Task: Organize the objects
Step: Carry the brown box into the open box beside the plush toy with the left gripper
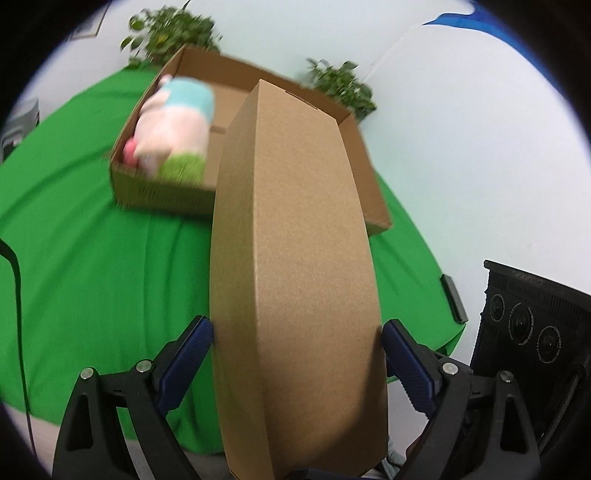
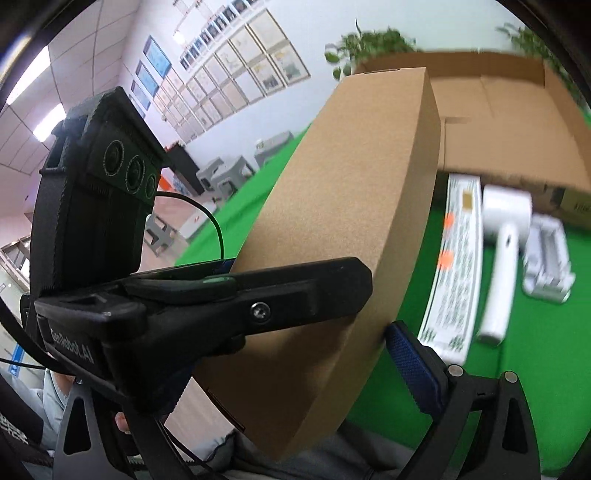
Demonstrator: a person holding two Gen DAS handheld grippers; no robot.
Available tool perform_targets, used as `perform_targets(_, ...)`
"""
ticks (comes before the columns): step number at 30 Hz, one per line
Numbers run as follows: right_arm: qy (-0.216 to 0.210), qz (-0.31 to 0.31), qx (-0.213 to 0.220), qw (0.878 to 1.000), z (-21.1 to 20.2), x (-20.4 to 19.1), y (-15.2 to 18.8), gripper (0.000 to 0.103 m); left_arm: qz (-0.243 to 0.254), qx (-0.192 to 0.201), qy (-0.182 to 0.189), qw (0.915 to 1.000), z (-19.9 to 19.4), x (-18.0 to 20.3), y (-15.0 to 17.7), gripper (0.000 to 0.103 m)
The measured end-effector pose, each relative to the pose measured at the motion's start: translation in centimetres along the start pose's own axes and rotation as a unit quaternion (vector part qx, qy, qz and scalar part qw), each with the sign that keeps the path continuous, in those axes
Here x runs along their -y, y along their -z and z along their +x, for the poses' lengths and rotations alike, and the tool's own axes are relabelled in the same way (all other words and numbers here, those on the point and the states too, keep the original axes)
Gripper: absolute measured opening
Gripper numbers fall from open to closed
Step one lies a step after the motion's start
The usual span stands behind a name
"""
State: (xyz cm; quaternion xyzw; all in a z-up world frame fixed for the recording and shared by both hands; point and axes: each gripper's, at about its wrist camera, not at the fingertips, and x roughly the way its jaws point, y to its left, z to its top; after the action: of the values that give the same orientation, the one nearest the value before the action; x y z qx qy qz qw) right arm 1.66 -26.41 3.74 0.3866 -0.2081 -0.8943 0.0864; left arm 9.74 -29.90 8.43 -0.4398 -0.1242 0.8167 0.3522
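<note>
the left gripper (image 1: 295, 354) has its blue pads (image 1: 188, 354) pressed on both long sides of a flat closed cardboard box (image 1: 295, 258), which stands on edge between them and runs toward 12 o'clock. the right gripper (image 2: 317, 332) clamps the same cardboard box (image 2: 332, 221): one blue pad (image 2: 410, 365) touches its edge at 4 o'clock, while the other finger is hidden behind the left gripper's black body (image 2: 207, 306), which crosses the view at 9 o'clock.

the held box blocks much of the open cardboard tray (image 1: 155, 184) behind it, at 11 o'clock in the left wrist view. one plush toy (image 1: 173, 125), pink with a light blue part, lies in the tray's left end, blurred. the tray rests on a green cloth (image 1: 92, 258).

in the right wrist view, at 3 o'clock on the cloth, lie three things: one long printed white box (image 2: 454, 273), one white hair dryer (image 2: 502, 236) and one small white device (image 2: 546, 258), too blurred to tell. two leafy plants (image 1: 173, 29) stand beyond the tray.
</note>
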Motion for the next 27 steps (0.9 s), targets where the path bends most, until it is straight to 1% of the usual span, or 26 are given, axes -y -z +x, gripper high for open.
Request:
perform_targets(1,0.003,-0.002,0.008,1.0,-0.2,-0.1,-0.5,0.097,-0.009,0.013,-0.015,0.9998,-0.3,0.4,-0.4,0.093)
perform_targets(5,0.021,-0.017,0.047,0.999,-1.4,-0.5,-3.2,0.097,0.02,0.038,-0.007,0.999,-1.5,1.7,-2.3,0.093)
perform_targets(6,0.025,-0.02,0.057,0.998,-1.8,-0.6,-3.9,0.097,0.026,0.043,-0.005,0.9987,-0.3,2.6,-3.6,0.093)
perform_targets(7,0.031,-0.024,0.066,0.997,-2.1,-0.6,-4.7,0.097,0.035,0.049,-0.003,0.9982,-0.3,3.2,-4.5,0.093)
perform_targets(10,0.042,-0.035,0.086,0.995,-3.0,-0.2,-7.2,0.097,0.057,0.067,0.007,0.9961,-1.0,4.0,-6.3,0.093)
perform_targets(12,0.055,-0.042,0.098,0.993,-4.7,-1.1,-8.3,0.097,0.074,0.08,0.016,0.9939,-1.9,4.0,-7.5,0.093)
perform_targets(13,0.058,-0.046,0.102,0.992,-4.8,-1.1,-9.3,0.097,0.08,0.088,0.019,0.9927,-2.1,4.3,-8.3,0.093)
perform_targets(15,0.065,-0.058,0.113,0.99,-10.6,-0.7,-5.9,0.097,0.084,0.096,0.022,0.9915,-2.3,4.3,-9.5,0.093)
perform_targets(16,0.067,-0.062,0.116,0.989,-12.5,-1.1,-4.7,0.097,0.085,0.1,0.022,0.9911,-2.3,4.2,-10.2,0.093)
perform_targets(22,0.067,-0.073,0.122,0.988,-12.6,-1.5,-8.9,0.097,0.084,0.111,0.02,0.9901,-2.0,3.0,-14.1,0.093)
perform_targets(23,0.066,-0.075,0.121,0.988,-12.2,-1.3,-9.8,0.097,0.083,0.112,0.02,0.9901,-1.8,2.6,-14.6,0.093)
perform_targets(24,0.065,-0.077,0.12,0.988,-12.5,-2.1,-10.8,0.097,0.08,0.111,0.017,0.9905,-1.2,2.0,-15.3,0.093)
perform_targets(25,0.064,-0.078,0.119,0.988,-12.3,-2.0,-11.4,0.097,0.078,0.109,0.016,0.9908,-0.8,1.6,-15.7,0.093)
perform_targets(27,0.059,-0.076,0.112,0.989,-11.2,-0.9,-12.8,0.097,0.075,0.104,0.013,0.9916,0.3,0.6,-16.9,0.093)
